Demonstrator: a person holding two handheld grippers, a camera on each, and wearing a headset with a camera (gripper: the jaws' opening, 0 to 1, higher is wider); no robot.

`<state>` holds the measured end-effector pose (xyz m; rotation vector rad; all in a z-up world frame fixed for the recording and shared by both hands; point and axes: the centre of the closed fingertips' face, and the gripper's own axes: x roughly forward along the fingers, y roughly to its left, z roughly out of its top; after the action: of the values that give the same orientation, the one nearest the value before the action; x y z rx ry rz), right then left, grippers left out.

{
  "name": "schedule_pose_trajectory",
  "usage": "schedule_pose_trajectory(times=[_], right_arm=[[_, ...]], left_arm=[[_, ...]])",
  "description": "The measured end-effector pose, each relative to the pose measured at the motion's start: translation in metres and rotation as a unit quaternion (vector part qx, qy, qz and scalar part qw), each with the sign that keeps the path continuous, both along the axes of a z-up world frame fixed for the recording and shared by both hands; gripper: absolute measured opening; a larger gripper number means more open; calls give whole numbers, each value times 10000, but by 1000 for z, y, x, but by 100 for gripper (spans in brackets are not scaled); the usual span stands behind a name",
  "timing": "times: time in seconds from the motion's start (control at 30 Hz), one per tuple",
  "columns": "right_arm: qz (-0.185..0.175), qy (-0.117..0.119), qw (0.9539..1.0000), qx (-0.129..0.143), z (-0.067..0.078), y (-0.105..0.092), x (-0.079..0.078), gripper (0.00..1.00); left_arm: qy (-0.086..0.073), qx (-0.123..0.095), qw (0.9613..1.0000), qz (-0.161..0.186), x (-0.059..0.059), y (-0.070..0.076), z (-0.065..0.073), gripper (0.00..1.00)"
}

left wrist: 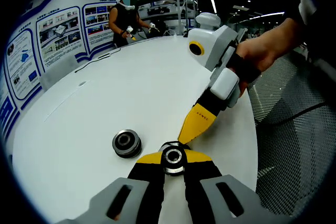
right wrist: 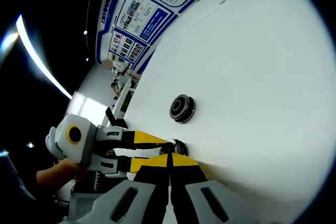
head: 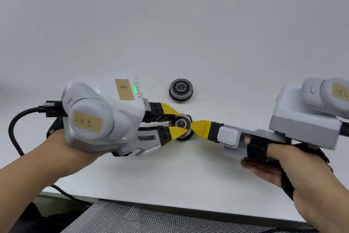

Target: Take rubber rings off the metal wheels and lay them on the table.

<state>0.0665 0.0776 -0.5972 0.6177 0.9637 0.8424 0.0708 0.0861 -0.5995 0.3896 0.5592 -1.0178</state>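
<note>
Two tools meet at one wheel on the white table (head: pixel 229 53).
The left tool (head: pixel 175 121) is clenched on a metal wheel (head: pixel 184 123) near the table's front edge. The right tool (head: pixel 199 128), jaws pressed together, pinches the rubber ring (left wrist: pixel 169 145) at that wheel's rim. A second wheel (head: pixel 181 89) lies flat just behind, untouched.

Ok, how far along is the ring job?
Done: nothing yet. In hand: the left hand-held gripper clamps one wheel while the right hand-held gripper, shut, touches its ring. Left: that ring, then the second wheel, untouched on the table.
</note>
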Motion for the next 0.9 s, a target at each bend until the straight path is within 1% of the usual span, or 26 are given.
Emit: schedule_pose_trajectory(times=[0.1, 0.37, 0.53, 0.6, 0.63, 0.67, 0.73, 0.8, 0.9], right_arm=[[52, -34, 10000, -57, 1, 1, 0, 0], [94, -53, 9999, -21, 3, 1, -2, 0], [156, -77, 9998, 54, 7, 5, -3, 0], [220, -104, 9997, 43, 9, 7, -5, 0], [255, -98, 9996, 63, 10, 8, -6, 0], [193, -49, 9996, 220, 15, 10, -6, 0], [244, -170, 9995, 44, 12, 8, -4, 0], [219, -91, 9997, 105, 11, 8, -4, 0], [200, -84, 9997, 112, 11, 8, -4, 0]], left_arm=[[-3, 2, 10000, -8, 0, 0, 0, 13], [0, -5, 10000, -26, -1, 0, 0, 13], [0, 2, 10000, -37, -1, -1, 0, 13], [-2, 2, 10000, -46, -1, -1, 0, 13], [-3, 2, 10000, -45, -1, 0, 0, 13], [-10, 6, 10000, -43, 0, 0, 0, 13], [-8, 6, 10000, -40, 0, 0, 0, 13], [-8, 29, 10000, -53, 0, 0, 0, 13], [-16, 56, 10000, -78, 0, 0, 0, 13]])
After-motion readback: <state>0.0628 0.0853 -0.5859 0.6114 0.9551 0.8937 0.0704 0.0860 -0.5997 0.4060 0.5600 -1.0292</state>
